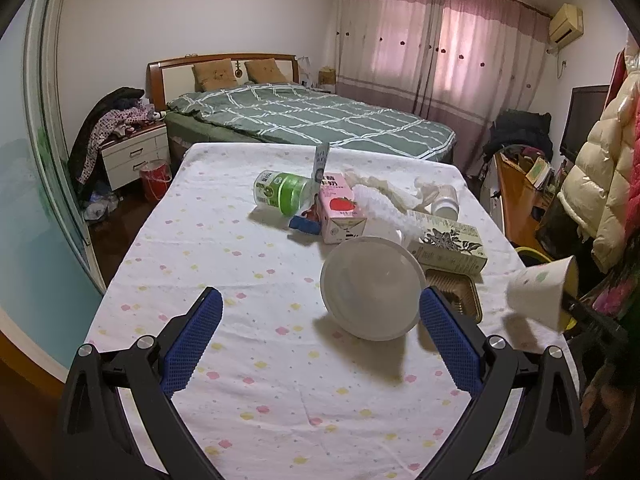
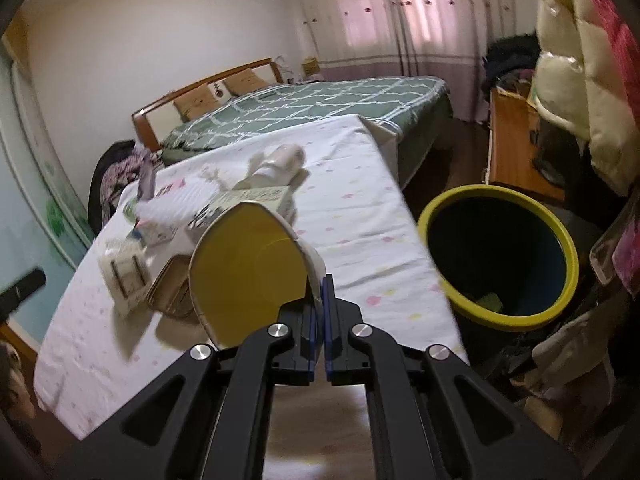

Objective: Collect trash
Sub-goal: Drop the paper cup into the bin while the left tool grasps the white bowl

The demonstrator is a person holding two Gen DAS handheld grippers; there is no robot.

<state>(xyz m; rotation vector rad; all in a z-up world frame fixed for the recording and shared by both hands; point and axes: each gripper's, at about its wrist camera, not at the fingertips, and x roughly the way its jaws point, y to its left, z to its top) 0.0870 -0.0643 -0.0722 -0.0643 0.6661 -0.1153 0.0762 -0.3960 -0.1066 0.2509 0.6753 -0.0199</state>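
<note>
Left gripper (image 1: 320, 312) held open above the floral tablecloth (image 1: 248, 360), translucent plastic bowl (image 1: 372, 288) tipped between its pads, right gripper (image 2: 320, 292) clamped on a yellow-lined paper cup (image 2: 248, 264), yellow-rimmed bin (image 2: 500, 256) positioned beside the table.

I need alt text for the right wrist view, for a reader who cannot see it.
The right gripper, fingers shut, pinches the rim of a paper cup with a yellow inside, above a table under a flowered cloth. A yellow-rimmed trash bin stands open beside the table; boxes and cartons lie behind the cup.
</note>
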